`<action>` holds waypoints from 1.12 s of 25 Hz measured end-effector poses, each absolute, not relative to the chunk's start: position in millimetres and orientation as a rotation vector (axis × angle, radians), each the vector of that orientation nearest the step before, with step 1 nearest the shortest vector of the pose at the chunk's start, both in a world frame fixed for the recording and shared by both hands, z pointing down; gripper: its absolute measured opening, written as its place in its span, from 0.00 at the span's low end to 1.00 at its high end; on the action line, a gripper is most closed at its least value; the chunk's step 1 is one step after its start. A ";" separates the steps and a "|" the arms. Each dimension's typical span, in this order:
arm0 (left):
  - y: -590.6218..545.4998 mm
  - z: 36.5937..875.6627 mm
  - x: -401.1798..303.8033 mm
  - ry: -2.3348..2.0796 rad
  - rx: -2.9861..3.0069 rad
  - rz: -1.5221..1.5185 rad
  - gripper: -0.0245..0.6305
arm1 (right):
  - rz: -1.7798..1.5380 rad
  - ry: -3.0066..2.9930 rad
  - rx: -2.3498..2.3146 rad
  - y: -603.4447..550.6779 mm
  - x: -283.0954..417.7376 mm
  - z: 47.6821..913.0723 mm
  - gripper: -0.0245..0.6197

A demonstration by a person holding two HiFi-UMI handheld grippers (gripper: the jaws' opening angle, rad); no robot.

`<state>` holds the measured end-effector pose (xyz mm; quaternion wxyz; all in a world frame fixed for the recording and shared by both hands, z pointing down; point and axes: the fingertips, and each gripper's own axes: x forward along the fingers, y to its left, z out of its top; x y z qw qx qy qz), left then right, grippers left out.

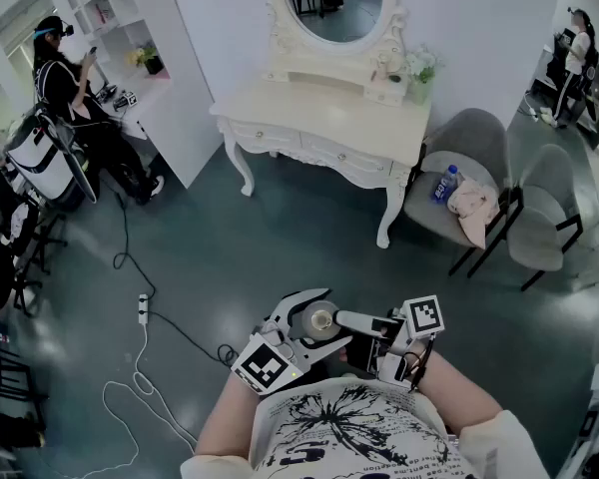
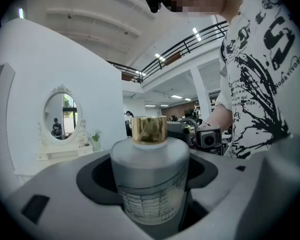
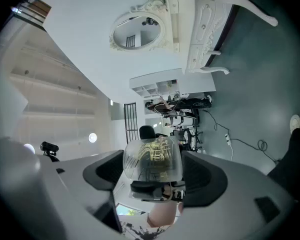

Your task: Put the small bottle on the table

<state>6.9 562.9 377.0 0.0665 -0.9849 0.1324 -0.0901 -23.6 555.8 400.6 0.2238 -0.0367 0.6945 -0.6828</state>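
Observation:
A small frosted bottle [image 1: 317, 322] with a gold cap [image 2: 149, 129] sits between the jaws of my left gripper [image 1: 319, 324], close to my chest; the jaws stand wide and are shut on the bottle's body [image 2: 150, 181]. My right gripper [image 1: 364, 342] points left at the bottle from just beside it, jaws wide, and I see the bottle's clear base [image 3: 152, 159] straight ahead between them. The white dressing table [image 1: 319, 118] with an oval mirror stands across the floor ahead.
Two grey chairs [image 1: 459, 158] stand right of the table, one with a blue bottle [image 1: 444, 185] and a cloth on its seat. A cable and power strip [image 1: 142, 309] lie on the floor to the left. People stand far left and far right.

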 end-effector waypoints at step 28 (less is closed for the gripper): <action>491.8 396.6 -32.3 0.348 -3.004 -0.275 0.56 | -1.876 1.909 -0.187 483.4 -61.6 417.8 0.60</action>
